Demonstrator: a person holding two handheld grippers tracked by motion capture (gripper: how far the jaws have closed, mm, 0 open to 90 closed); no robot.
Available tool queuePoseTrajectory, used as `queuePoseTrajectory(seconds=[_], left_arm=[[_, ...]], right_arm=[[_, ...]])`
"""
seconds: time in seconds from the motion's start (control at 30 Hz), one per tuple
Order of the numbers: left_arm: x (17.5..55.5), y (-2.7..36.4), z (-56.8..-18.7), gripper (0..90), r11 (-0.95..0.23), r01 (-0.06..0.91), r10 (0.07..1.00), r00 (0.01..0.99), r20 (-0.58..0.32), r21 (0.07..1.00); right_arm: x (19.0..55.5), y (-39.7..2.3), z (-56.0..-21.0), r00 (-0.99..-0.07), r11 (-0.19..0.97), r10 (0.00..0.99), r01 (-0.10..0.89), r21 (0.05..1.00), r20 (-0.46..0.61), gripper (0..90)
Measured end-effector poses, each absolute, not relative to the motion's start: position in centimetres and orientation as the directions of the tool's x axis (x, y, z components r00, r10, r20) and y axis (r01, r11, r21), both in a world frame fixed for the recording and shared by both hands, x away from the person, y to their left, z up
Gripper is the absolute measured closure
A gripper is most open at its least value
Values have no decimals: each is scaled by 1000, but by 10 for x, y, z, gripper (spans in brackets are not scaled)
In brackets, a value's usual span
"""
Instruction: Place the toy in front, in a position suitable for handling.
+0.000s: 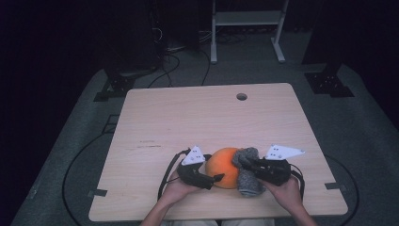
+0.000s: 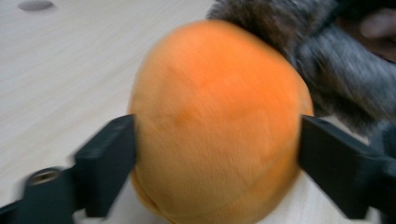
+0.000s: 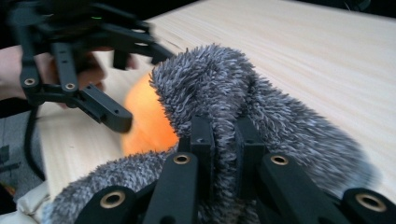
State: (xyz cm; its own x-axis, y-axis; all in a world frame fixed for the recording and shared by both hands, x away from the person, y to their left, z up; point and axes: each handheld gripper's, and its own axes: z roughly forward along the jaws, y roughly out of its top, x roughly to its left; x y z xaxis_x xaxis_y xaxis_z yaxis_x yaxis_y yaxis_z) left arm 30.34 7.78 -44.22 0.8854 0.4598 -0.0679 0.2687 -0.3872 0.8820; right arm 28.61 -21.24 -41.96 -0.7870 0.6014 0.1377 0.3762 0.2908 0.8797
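1. Ball [image 1: 224, 166] is sitting near the front edge of the table [image 1: 188, 117], between the two grippers, with the grey fuzzy cover [image 1: 247, 172] draped against its right side
2. Left gripper [image 1: 217, 178] is straddling the ball: in the left gripper view one jaw is sitting on each flank of the ball [image 2: 217, 126], at or just off the surface; blur is hiding whether the pads are pressing, so I'm calling the jaws apart, not clamped
3. Right gripper [image 1: 244, 164] is pinching the cover: in the right gripper view its jaws are nearly together with a fold of cover [image 3: 224, 116] clamped between them
4. Judging the step: the cover is being worked over or off the ball; can't tell which way from here
5. To do it well, the left jaws should be bracing the ball at its widest part so it isn't rolling on the table
6. The right hand should be pulling along the ball's curve, not straight up, keeping the fold deep in the jaws
7. Risk: the plush ball is squashing and slipping out sideways if the left grip is too loose
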Motion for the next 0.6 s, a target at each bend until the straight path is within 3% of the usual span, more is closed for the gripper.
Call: queuePoseTrajectory(seconds=[0.17,0.27,0.37,0.43,0.53,0.6], left_arm=[[297,76,-436,357,-395,216,498,867,10,893],[288,67,-427,373,-436,113,492,860,131,893],[279,59,-424,370,-480,60,463,865,194,875],[280,60,-427,305,-493,74,449,875,181,867],[291,67,-432,130,-437,167,481,874,73,884],[303,69,-437,38,-419,281,497,867,-41,863]], right_arm=[[288,-231,-420,-716,280,684,433,857,139,806],[274,-221,-402,-768,243,629,338,909,118,805],[265,-200,-394,-810,293,584,266,918,48,805],[267,-191,-403,-815,346,579,268,899,21,805],[273,-196,-412,-811,324,581,308,894,69,805],[273,-198,-412,-811,325,580,312,893,73,805]])
